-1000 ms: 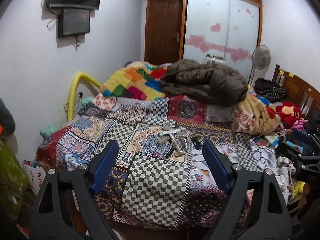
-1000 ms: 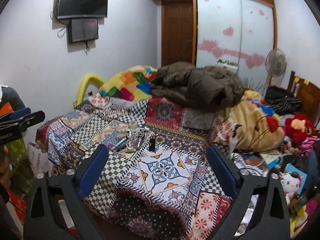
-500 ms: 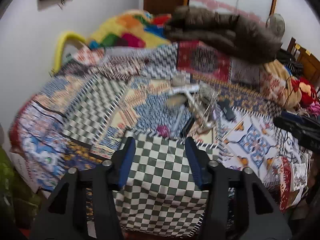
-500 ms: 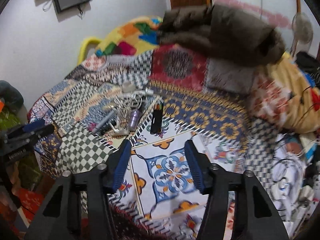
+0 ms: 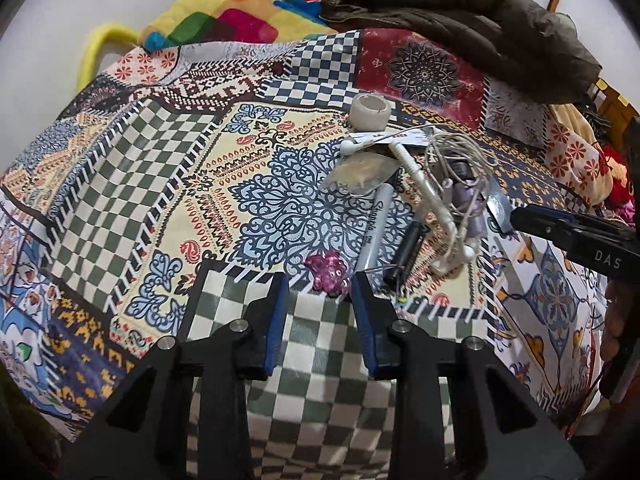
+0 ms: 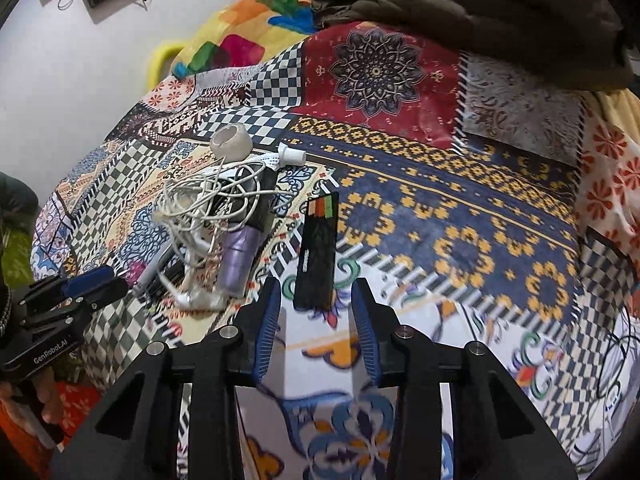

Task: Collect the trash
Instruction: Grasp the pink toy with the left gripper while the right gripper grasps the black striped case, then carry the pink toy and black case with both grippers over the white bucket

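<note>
A heap of small items lies on the patchwork bedspread (image 5: 160,184). My left gripper (image 5: 320,284) is open, its tips just short of a crumpled pink foil wrapper (image 5: 327,271). Beyond it lie a Sharpie marker (image 5: 374,224), a tangled white cable (image 5: 448,184), a crumpled beige scrap (image 5: 360,172) and a tape roll (image 5: 370,111). My right gripper (image 6: 316,288) is open, its tips flanking the near end of a flat black box with coloured stripes (image 6: 318,252). A purple tube (image 6: 240,256) and the tangled cable (image 6: 208,200) lie left of it.
A brown padded jacket (image 6: 460,4) and a bright patchwork blanket (image 5: 224,20) are piled at the far side of the bed. The left gripper shows at the left edge of the right wrist view (image 6: 72,292). A white wall runs along the left.
Both grippers have moved forward and down toward the heap on the bed. Both pairs of jaws have narrowed from wide open to a smaller gap.
</note>
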Tool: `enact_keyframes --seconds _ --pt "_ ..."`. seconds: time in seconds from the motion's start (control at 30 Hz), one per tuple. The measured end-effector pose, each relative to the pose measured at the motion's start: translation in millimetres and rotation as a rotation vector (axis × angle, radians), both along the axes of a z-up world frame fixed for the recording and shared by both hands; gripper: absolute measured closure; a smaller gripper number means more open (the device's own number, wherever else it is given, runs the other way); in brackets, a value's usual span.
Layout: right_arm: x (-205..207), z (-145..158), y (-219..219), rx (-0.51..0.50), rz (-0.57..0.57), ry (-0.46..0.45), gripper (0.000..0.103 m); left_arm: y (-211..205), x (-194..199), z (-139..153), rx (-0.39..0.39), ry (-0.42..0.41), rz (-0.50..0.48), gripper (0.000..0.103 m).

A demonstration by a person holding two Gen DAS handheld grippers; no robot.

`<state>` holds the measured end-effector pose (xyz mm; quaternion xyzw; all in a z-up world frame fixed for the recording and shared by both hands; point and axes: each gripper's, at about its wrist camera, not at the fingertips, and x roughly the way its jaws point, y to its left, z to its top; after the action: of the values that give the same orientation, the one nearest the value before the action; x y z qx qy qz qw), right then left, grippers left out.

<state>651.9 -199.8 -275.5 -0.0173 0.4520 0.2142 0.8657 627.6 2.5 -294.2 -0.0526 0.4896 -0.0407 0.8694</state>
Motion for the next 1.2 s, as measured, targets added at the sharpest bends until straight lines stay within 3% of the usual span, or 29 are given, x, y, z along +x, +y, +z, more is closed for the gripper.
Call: enact_keyframes --seconds 0.17,0.3,0.4,0.43,0.73,1.0,1.2 --pt "12.7 -8.7 12.8 -0.034 0.015 -0.003 0.070 0.1 10.7 -4.7 0.017 -0.008 0.012 0.072" --pt "13.1 -11.8 23.3 -0.095 0.029 -0.059 0.070 2.7 10.9 -8.2 -0.010 -0.022 0.018 0.075" --pt "11.5 -15.0 31.3 -0.165 0.029 -0.113 0.080 7.0 9.0 -9.1 -0.048 -0.027 0.019 0.089" --pt "11.7 -15.2 31.8 -0.172 0.033 -0.120 0.080 7.4 7.5 -9.0 -0.060 -0.022 0.021 0.088" --pt "17.8 -12.2 21.9 -0.096 0.014 -0.069 0.081 10.6 9.0 -1.3 -0.080 -0.011 0.025 0.089" --pt "0.3 13.5 13.7 -0.074 -0.007 -0.097 0.081 8.2 -2.6 37.1 -0.095 -0.085 0.030 0.089" --pt "-24.9 50.1 11.3 -0.065 -0.008 -0.155 0.081 4.9 -21.1 79.2 -0.091 -0.152 0.036 0.089"
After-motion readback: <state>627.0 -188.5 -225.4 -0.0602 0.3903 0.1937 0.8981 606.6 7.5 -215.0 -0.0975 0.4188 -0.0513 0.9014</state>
